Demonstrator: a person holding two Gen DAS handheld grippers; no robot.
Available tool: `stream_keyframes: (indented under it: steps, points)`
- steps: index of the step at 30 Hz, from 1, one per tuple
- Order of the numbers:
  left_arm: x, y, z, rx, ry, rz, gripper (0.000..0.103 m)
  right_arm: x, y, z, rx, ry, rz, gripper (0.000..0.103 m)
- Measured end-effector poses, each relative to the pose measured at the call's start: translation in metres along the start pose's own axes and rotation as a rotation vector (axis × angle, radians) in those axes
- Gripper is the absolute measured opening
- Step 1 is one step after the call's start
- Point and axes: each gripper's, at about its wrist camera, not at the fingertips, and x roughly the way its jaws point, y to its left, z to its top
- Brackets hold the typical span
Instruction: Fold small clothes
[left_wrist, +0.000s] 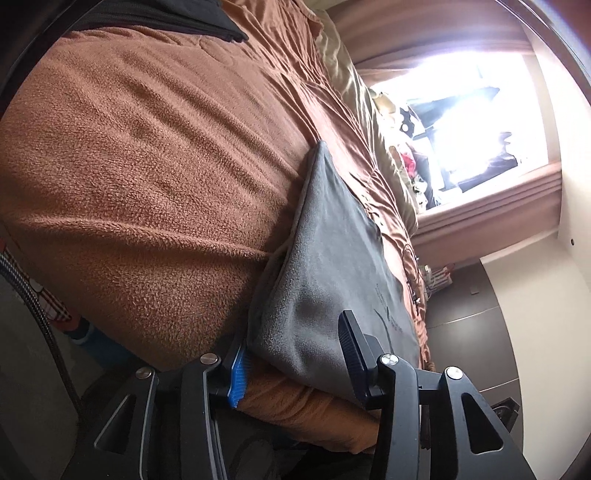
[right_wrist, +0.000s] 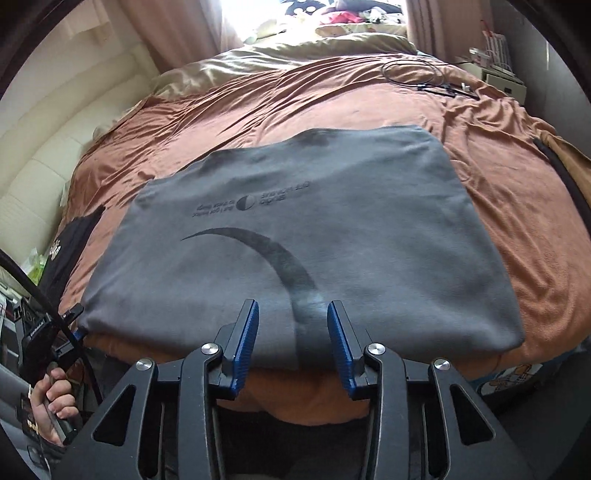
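A grey folded garment with a dark crescent print lies flat on the brown blanket of a bed. My right gripper hovers over the middle of its near edge, blue pads apart, nothing clamped between them. In the left wrist view the same garment runs away from me; its near corner lies between the fingers of my left gripper, which stand apart and do not press it. The right wrist view shows the left gripper at the garment's near left corner, held by a hand.
A black garment lies at the bed's left edge, also in the left wrist view as a black garment. A coiled cable rests at the far right of the bed. A beige duvet is bunched by the window.
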Motion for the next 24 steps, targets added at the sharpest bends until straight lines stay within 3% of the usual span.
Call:
stream_keyframes:
  steps: [2,4,7,17,24]
  points:
    - [0.003,-0.001,0.001,0.001,-0.006,0.011,0.04,0.017,0.009,0.002,-0.027,0.024,0.007,0.027]
    - [0.006,-0.001,0.0,-0.003,-0.008,0.031,0.024,0.03,0.018,0.006,-0.039,0.048,0.017,0.024]
    - [0.01,-0.001,-0.001,0.022,0.001,0.059,0.01,0.05,0.028,0.012,-0.055,0.074,0.041,0.019]
    - [0.002,0.007,-0.001,0.016,-0.014,0.027,0.006,0.103,0.057,0.01,-0.158,0.202,0.029,0.013]
    - [-0.005,0.016,-0.003,-0.021,-0.011,0.02,0.006,0.116,0.06,0.044,-0.141,0.181,0.023,0.013]
